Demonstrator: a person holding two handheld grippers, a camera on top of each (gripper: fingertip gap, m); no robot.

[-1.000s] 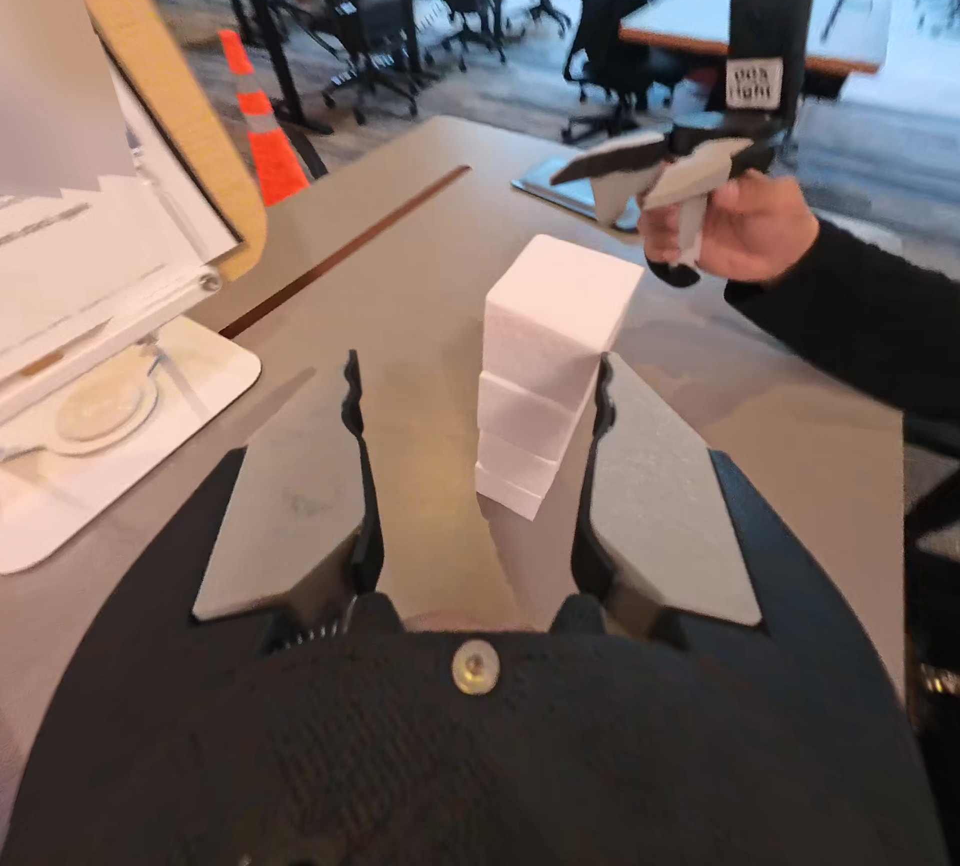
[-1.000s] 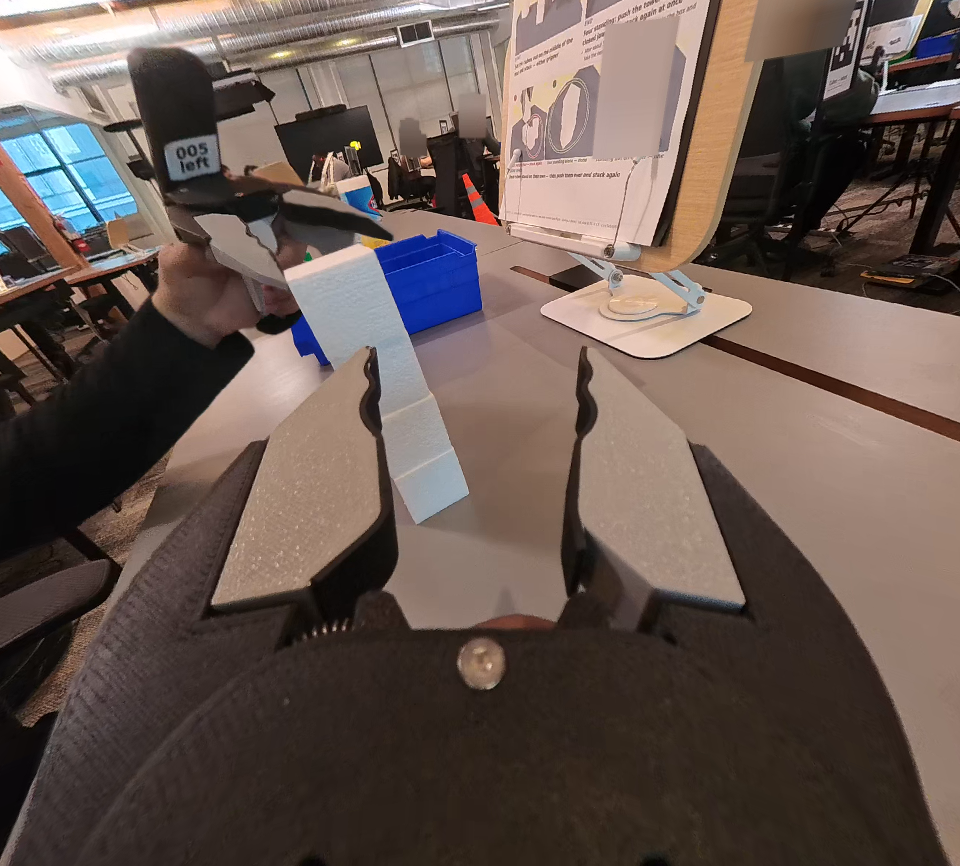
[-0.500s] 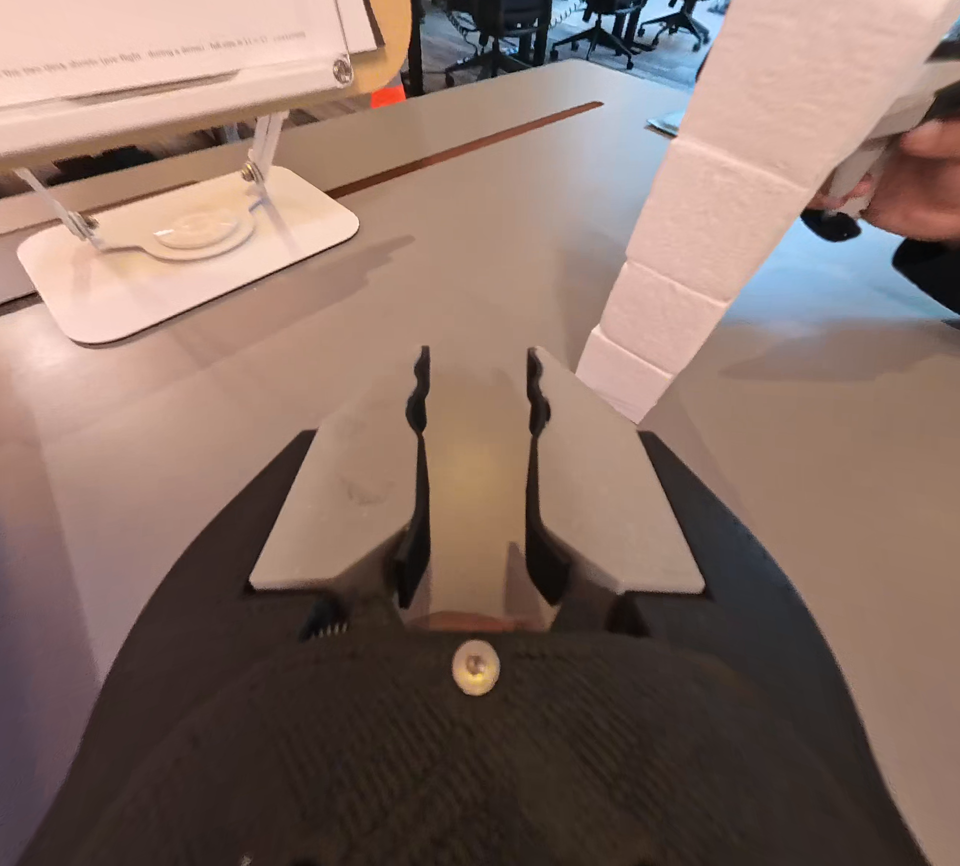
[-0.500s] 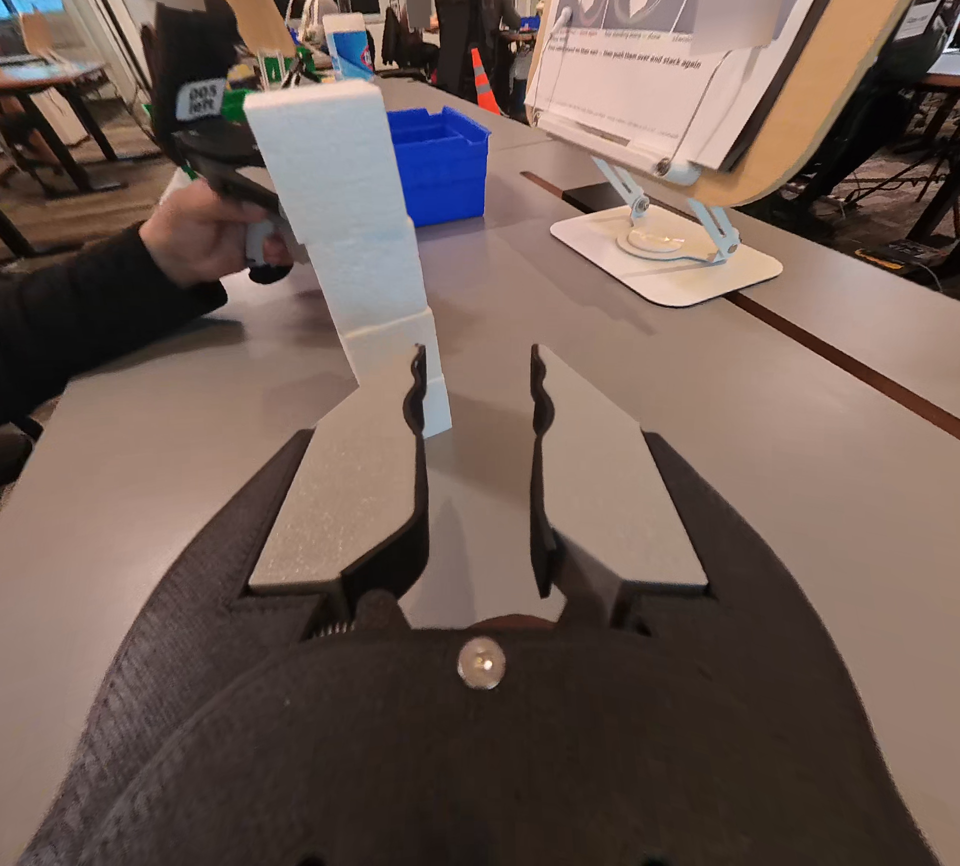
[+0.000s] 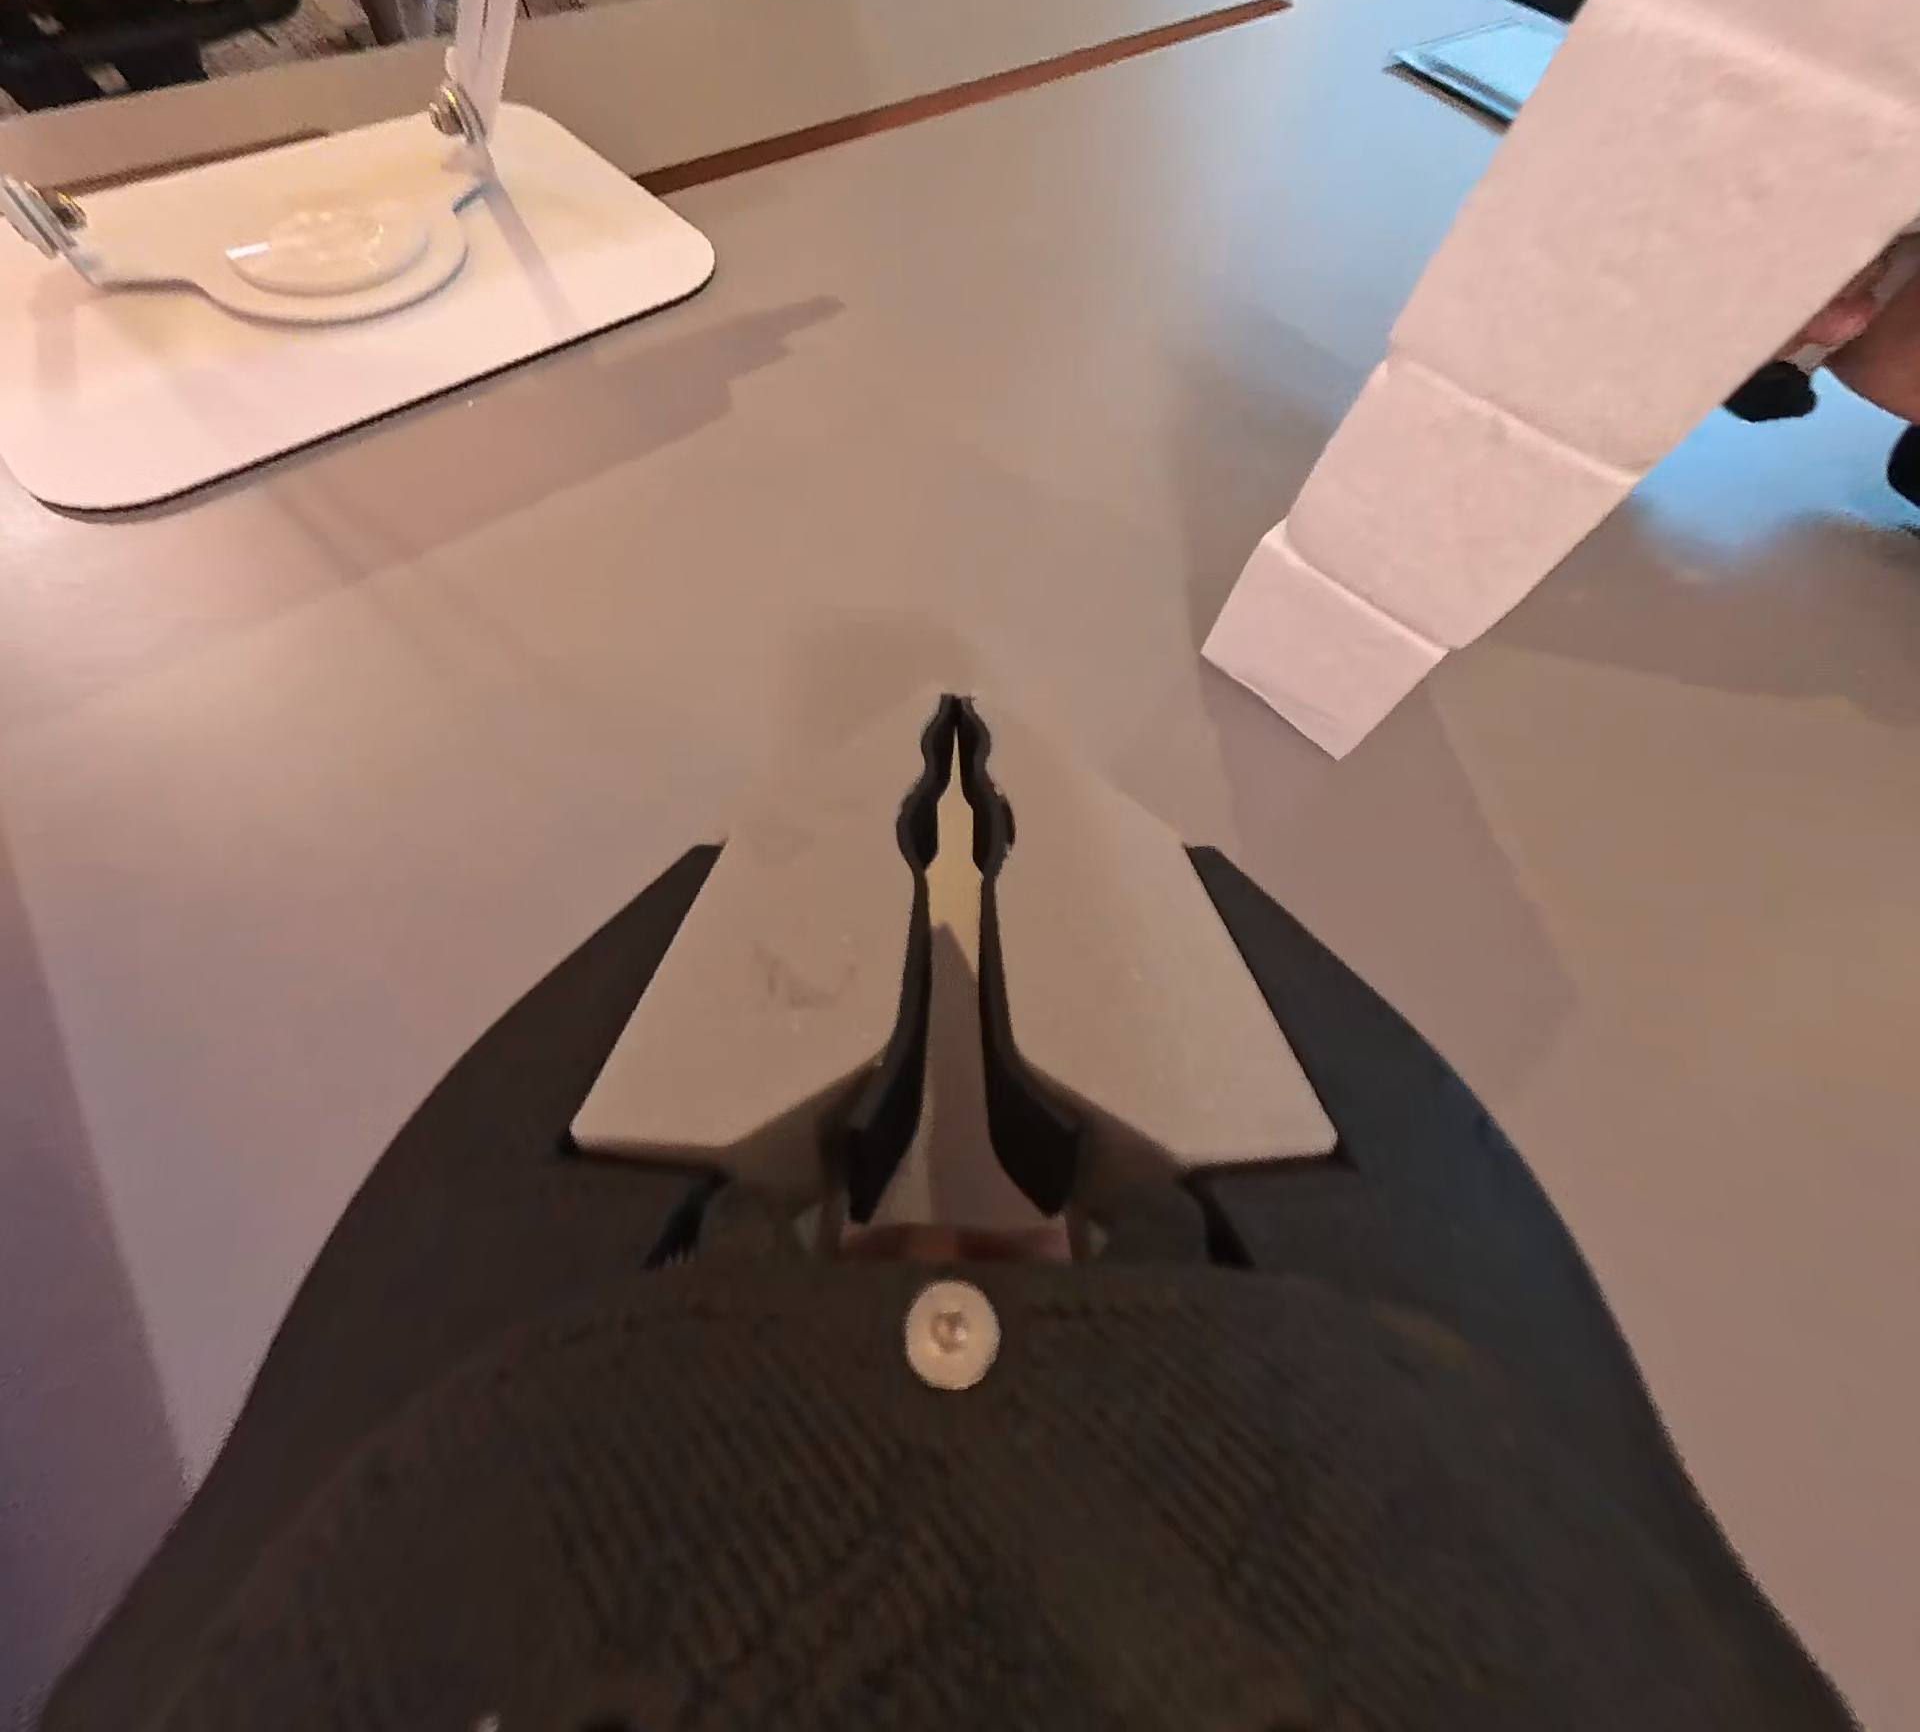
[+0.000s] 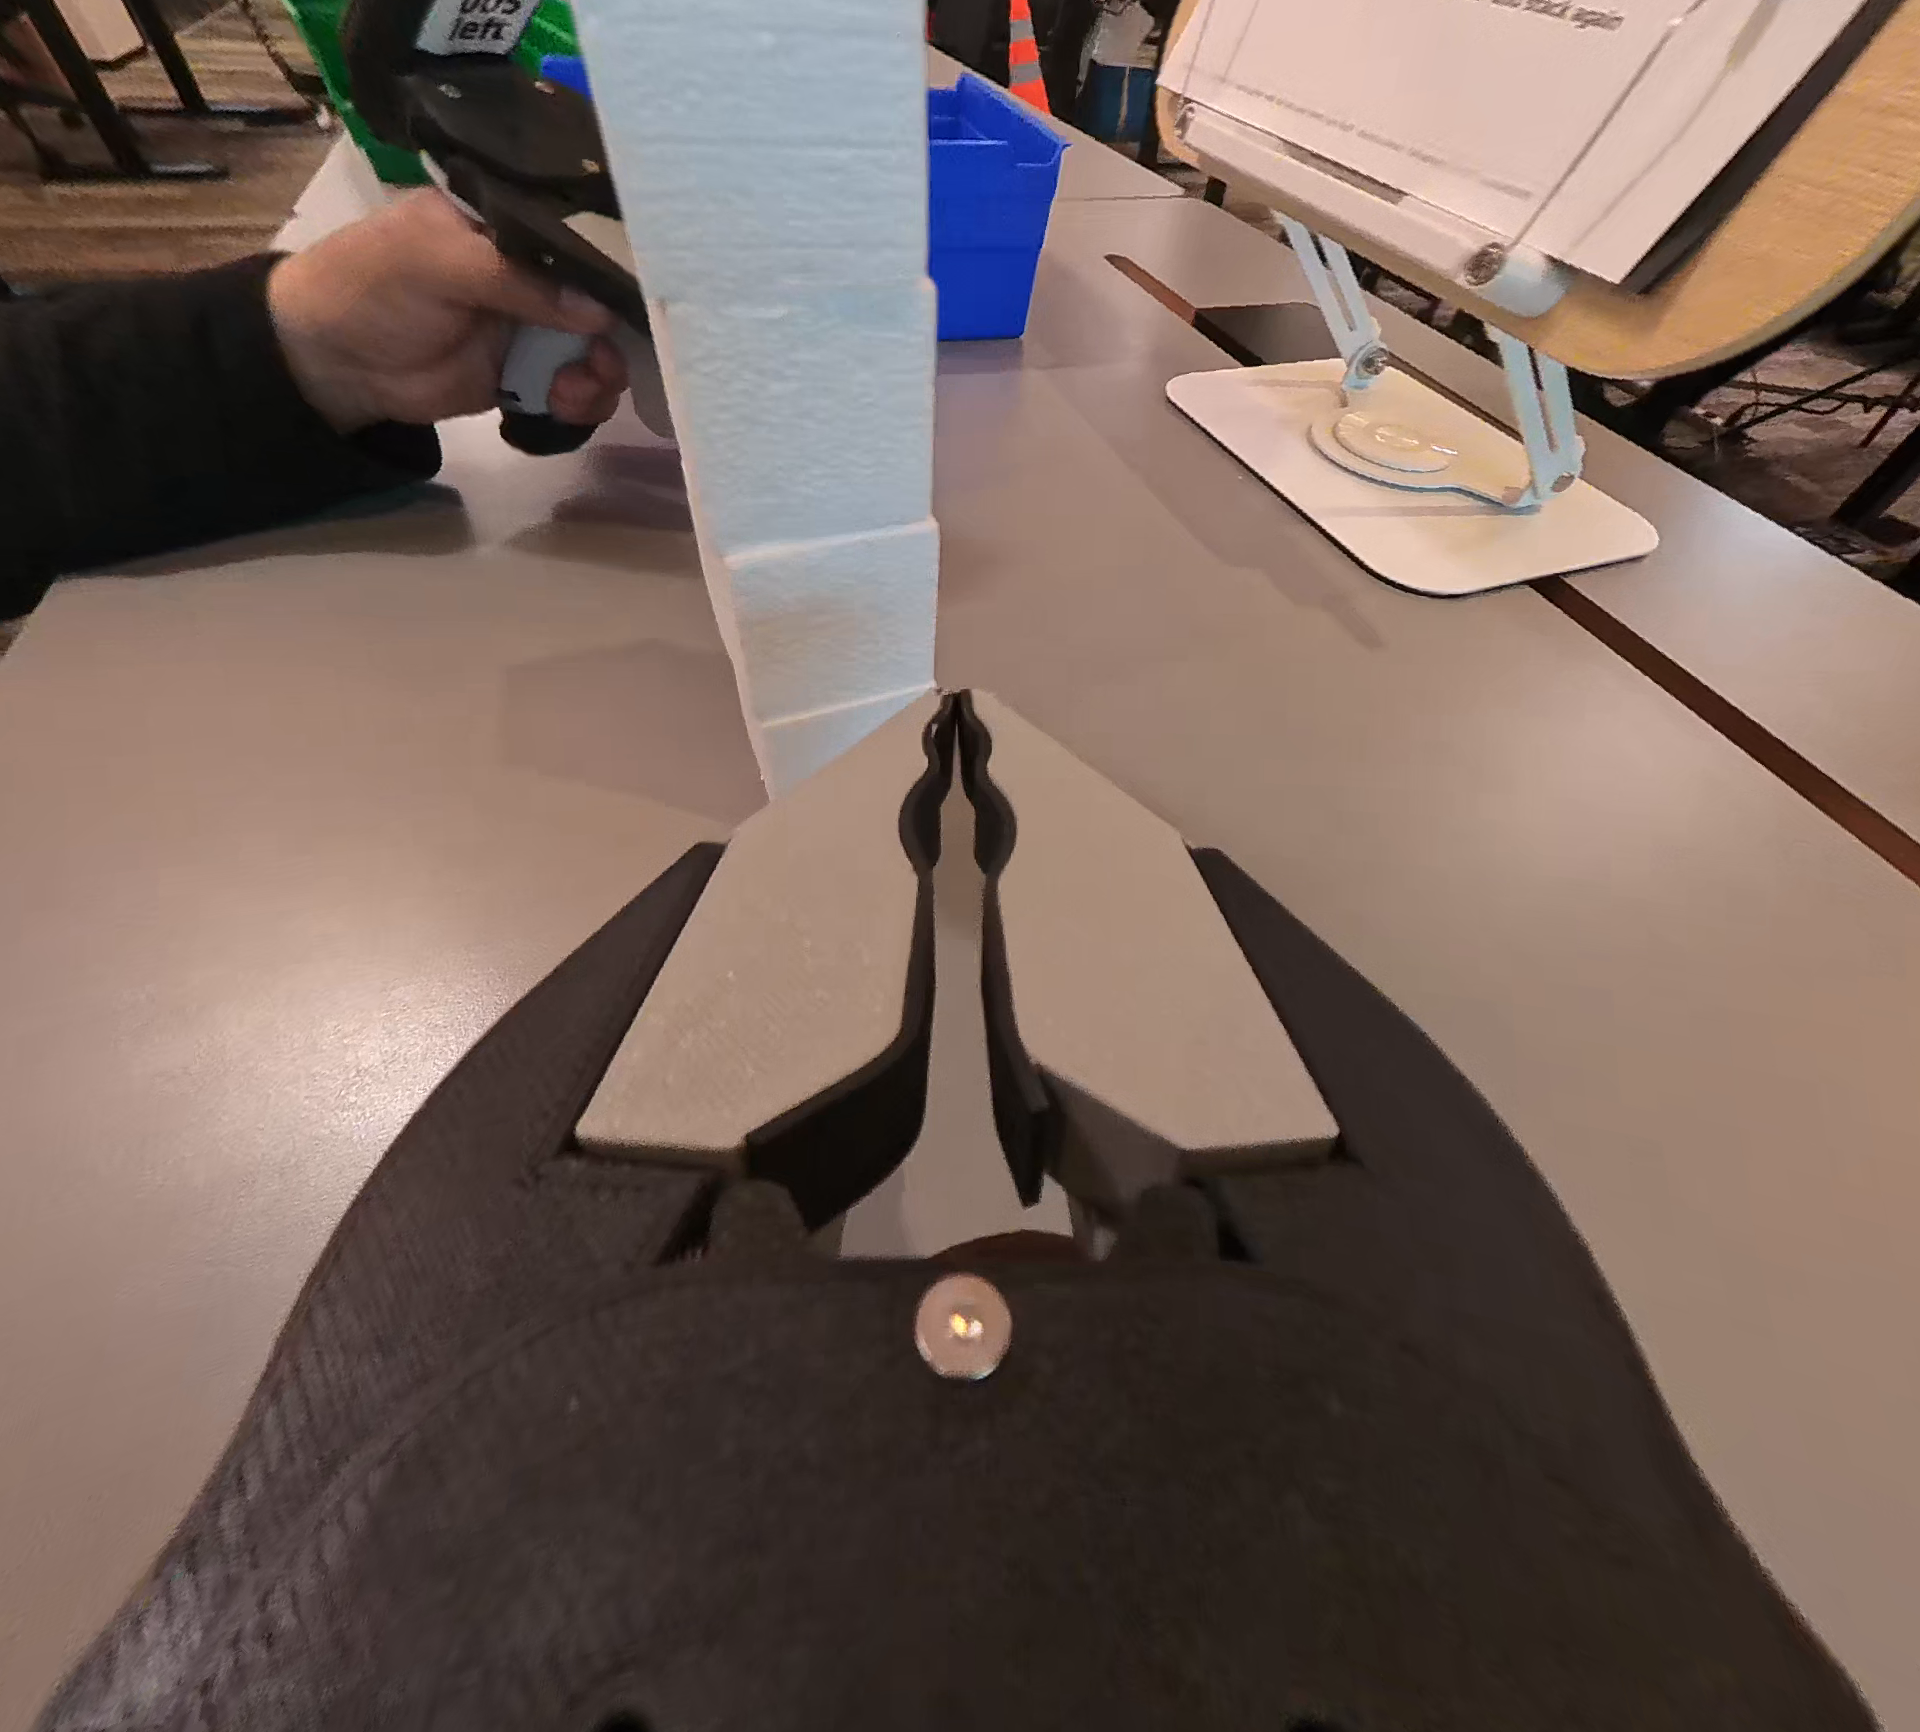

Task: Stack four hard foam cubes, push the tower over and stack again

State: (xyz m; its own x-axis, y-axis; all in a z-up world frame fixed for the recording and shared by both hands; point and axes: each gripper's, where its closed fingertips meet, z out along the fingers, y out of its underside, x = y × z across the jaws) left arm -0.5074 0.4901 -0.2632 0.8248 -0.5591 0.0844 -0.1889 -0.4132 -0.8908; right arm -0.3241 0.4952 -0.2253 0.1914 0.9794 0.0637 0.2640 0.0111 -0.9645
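Both grippers held low, level over the grey counter (image 6: pixel 1351 903). Left gripper (image 5: pixel 954 701): jaws pressed together, empty. Right gripper (image 6: pixel 952 695): same. White foam-cube tower (image 6: pixel 790 311) stands four high, upright, just ahead-left of right jaws, tips near its base. Left gripper carries a white lettered label (image 6: pixel 476 16).

Left gripper: my black two-finger gripper with grey finger plates (image 5: pixel 956 703), fingertips pressed together, nothing between them, pointing forward and low.
Right gripper: my matching black and grey gripper (image 6: pixel 954 697), fingertips likewise meeting, nothing clamped.
Left hand: bare hand (image 6: pixel 416 321) wrapped round the left gripper's pistol handle, finger on the trigger.
Left arm: black sleeve (image 6: pixel 135 415), forearm roughly level.
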